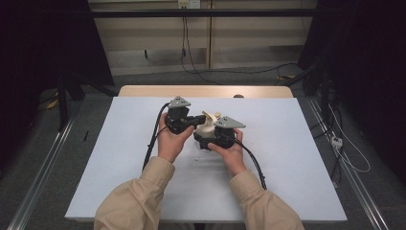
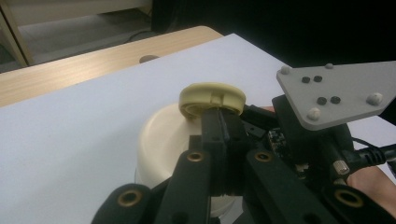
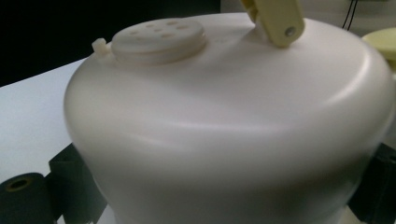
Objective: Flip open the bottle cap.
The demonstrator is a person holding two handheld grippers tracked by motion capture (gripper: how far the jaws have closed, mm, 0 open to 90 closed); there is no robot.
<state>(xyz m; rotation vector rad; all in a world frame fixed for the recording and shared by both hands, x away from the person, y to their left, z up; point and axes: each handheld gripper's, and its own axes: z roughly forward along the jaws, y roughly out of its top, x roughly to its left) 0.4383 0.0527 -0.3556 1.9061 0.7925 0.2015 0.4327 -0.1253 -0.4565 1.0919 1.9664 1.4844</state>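
A cream jug-like container (image 1: 206, 128) stands mid-table, with a perforated round top (image 3: 159, 35) and a yellow hinged handle (image 3: 278, 18). A yellow cap (image 2: 212, 95) sits at its upper edge. My left gripper (image 1: 197, 119) reaches in from the left, and its jaws are shut on the rim of the yellow cap (image 1: 217, 115). My right gripper (image 1: 209, 138) comes from the near right. Its black fingers (image 3: 70, 182) stand on both sides of the container body (image 3: 224, 130) and clamp it. In the left gripper view the container (image 2: 163, 135) lies under the jaws, beside the right gripper's grey plate (image 2: 336, 93).
A white mat (image 1: 287, 158) covers the wooden table (image 1: 206, 91). A small dark round spot (image 1: 238, 96) sits at the far edge. Cables run over the floor behind the table, and metal rails flank both sides.
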